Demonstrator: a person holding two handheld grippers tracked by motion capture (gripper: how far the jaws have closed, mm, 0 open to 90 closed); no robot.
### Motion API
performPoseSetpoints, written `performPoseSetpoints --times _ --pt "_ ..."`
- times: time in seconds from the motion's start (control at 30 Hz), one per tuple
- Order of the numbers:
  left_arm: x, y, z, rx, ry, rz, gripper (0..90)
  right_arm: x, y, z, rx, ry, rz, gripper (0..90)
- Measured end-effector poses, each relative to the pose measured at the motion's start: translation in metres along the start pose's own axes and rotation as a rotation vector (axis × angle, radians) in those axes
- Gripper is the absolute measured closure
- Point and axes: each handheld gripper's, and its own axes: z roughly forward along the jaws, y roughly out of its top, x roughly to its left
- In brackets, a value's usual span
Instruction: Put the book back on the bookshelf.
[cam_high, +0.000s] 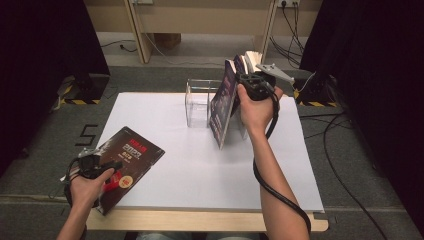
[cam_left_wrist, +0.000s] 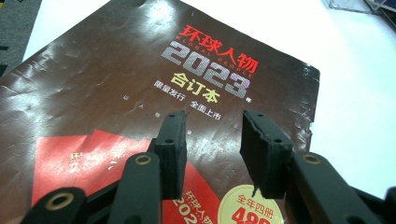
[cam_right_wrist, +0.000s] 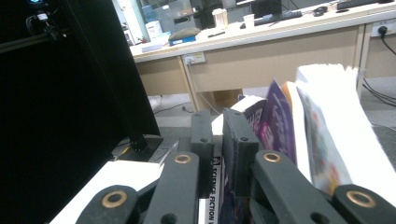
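The right gripper (cam_high: 244, 80) was clamped on the spine edge of a purple book (cam_high: 223, 102), held upright and tilted above the white table (cam_high: 200, 170), just in front of the clear acrylic holder (cam_high: 197, 102) (more books fanned beside it in the right gripper view). The step in hand looked like slotting that book into the holder. The left gripper (cam_high: 114, 165) rested over the dark magazine (cam_high: 131, 152) at the table's near-left corner, jaws apart, nothing pinched. Next move probably calls for lowering the book squarely between the holder walls before releasing.
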Motion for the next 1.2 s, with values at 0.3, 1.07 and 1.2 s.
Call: performPoseSetpoints --times 0.3,1.07,1.2 --pt "-0.001 0.0 -0.002 -0.006 0.0 -0.001 60.0 -0.01 -0.011 -0.025 0.036 -0.009 0.017 83.2" --pt "-0.002 0.0 -0.002 -0.006 -0.003 0.002 59.6 -0.033 -0.039 -0.053 0.219 -0.025 0.063 73.3" --pt "-0.002 0.0 -0.002 -0.008 -0.004 0.001 59.5 -0.033 -0.035 -0.048 0.237 -0.03 0.062 70.8"
